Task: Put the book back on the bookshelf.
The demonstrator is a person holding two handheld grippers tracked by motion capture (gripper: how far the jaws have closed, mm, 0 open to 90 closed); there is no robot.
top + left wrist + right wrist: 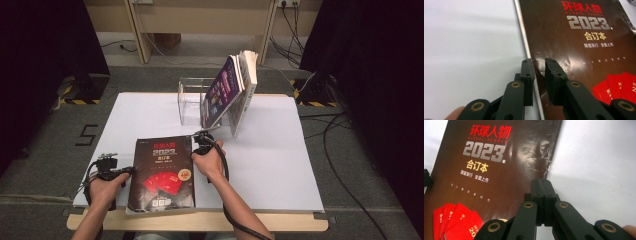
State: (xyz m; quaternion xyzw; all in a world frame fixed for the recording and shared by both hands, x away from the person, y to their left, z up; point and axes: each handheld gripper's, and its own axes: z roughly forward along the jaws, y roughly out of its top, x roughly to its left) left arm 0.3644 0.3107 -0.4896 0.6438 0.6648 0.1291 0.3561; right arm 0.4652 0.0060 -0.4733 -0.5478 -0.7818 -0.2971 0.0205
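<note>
A thick dark book (161, 172) with red and silver cover lettering lies flat near the front of the white table top (270, 150). My left gripper (132, 171) sits at the book's left edge. In the left gripper view its jaws (540, 61) straddle that edge of the book (579, 50) and press on it, a narrow gap between them. My right gripper (196, 152) is at the book's right edge. In the right gripper view its jaws (544, 181) are drawn together where the creased cover edge of the book (499, 170) runs into them.
A clear acrylic stand (192, 102) stands at the back middle of the table. Several books or magazines (227, 90) lean tilted against its right side. The wooden table front (200, 221) runs just below the book. Dark curtains hang on both sides.
</note>
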